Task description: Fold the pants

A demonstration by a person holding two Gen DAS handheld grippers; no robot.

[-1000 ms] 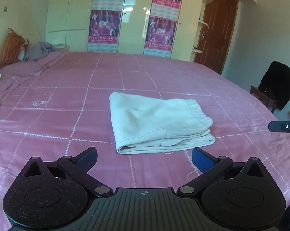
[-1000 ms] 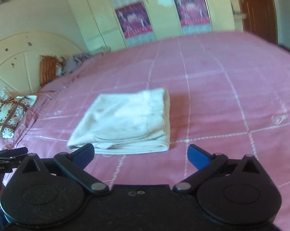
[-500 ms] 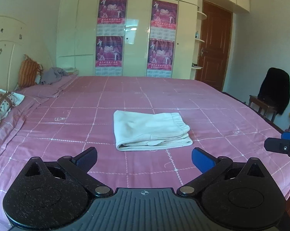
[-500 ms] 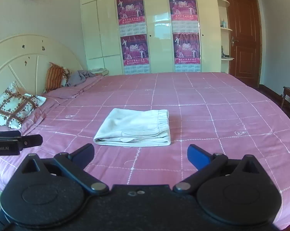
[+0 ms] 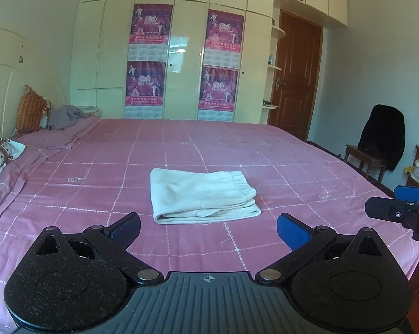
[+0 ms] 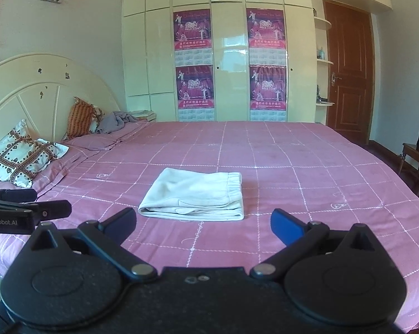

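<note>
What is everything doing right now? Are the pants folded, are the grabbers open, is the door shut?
pants: folded, lying flat on the bed
left gripper: open, holding nothing
right gripper: open, holding nothing
door: closed
wardrobe doors: closed
black jacket: draped over a chair
grey cloth: crumpled near the pillows

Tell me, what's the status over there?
Left gripper open, empty. Right gripper open, empty. Cream cotton pants lie folded on pink checked bedsheet. Nothing in the way.

Sharp daylit frames, fisheye-bowed edges
</note>
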